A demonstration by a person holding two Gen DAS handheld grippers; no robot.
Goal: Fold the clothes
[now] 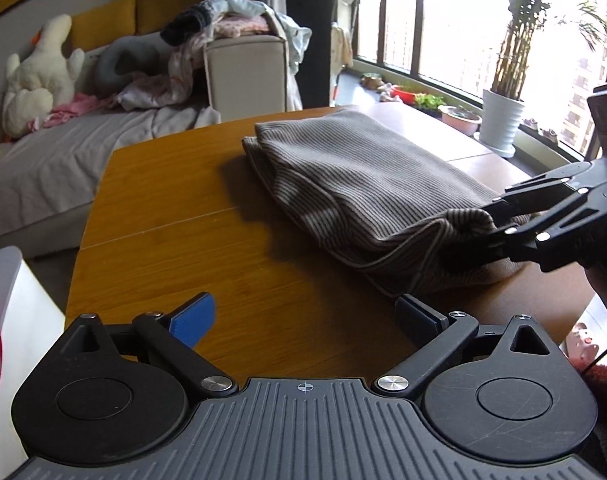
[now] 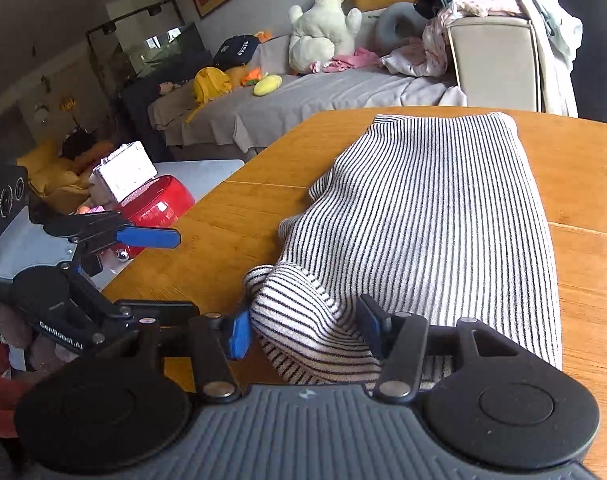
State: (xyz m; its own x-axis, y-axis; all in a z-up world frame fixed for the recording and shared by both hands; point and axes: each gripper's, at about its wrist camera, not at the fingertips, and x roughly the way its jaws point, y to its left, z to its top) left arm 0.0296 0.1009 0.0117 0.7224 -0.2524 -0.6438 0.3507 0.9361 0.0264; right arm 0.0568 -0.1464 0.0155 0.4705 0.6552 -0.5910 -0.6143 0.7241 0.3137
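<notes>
A folded black-and-white striped garment [image 1: 355, 176] [image 2: 435, 208] lies on the wooden table [image 1: 175, 240] [image 2: 239, 216]. My right gripper [image 2: 303, 328] is shut on a bunched fold at the garment's near corner, with cloth filling the gap between its blue pads [image 2: 239, 334]. In the left wrist view the right gripper [image 1: 489, 224] comes in from the right edge and holds that corner slightly raised. My left gripper [image 1: 307, 312] [image 2: 175, 272] stands wide open over bare table, to the left of the garment, with nothing between its fingers.
Behind the table is a grey sofa [image 1: 43, 160] with a white plush duck [image 2: 323, 28] and a heap of clothes [image 2: 483, 0] on its armrest. A red container [image 2: 159, 204] sits on a low white table at the left. A potted plant [image 1: 503, 120] stands by the window.
</notes>
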